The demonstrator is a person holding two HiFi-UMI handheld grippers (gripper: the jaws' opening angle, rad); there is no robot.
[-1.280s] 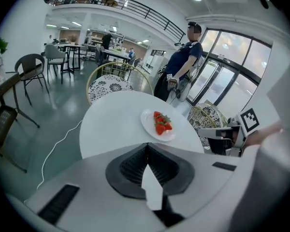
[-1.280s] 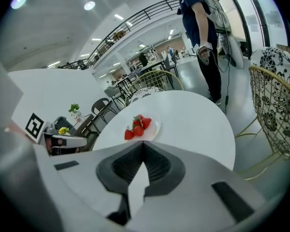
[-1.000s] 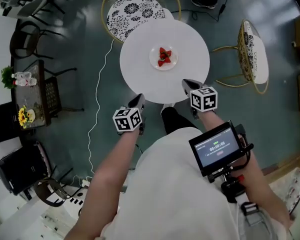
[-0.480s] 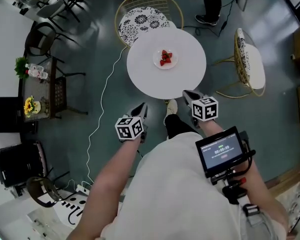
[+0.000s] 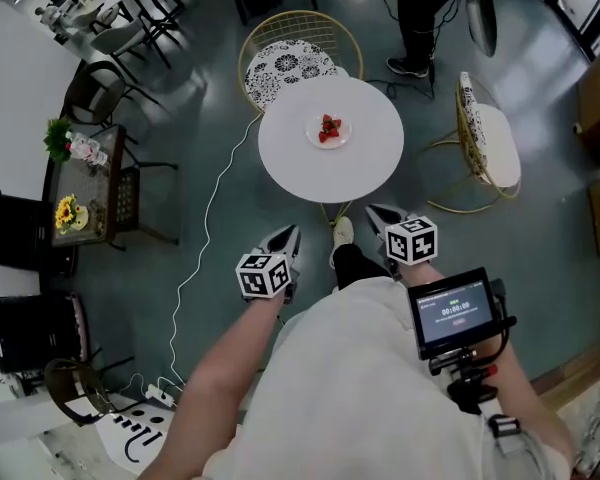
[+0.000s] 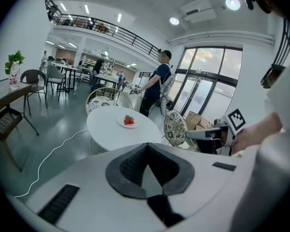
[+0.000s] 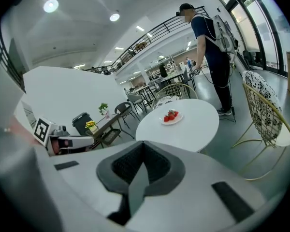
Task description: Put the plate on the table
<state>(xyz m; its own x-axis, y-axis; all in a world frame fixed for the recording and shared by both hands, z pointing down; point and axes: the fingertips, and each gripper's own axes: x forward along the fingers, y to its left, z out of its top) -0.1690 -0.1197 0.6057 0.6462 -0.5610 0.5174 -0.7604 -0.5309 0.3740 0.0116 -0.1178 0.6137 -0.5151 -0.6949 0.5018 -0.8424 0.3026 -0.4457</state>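
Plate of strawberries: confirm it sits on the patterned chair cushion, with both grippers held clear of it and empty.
Wrong in one respect. The plate of strawberries sits on the round white table, not on the patterned chair cushion, as the head view shows. The rest stands: the left gripper and the right gripper are clear of it and empty.

I'm in a café-like hall: a round white worktop (image 5: pixel 300 158) mid-frame, gold wire chairs (image 5: pixel 298 66) around it, more tables (image 5: pixel 85 183) at the left, a mezzanine railing (image 6: pixel 111 27) overhead.
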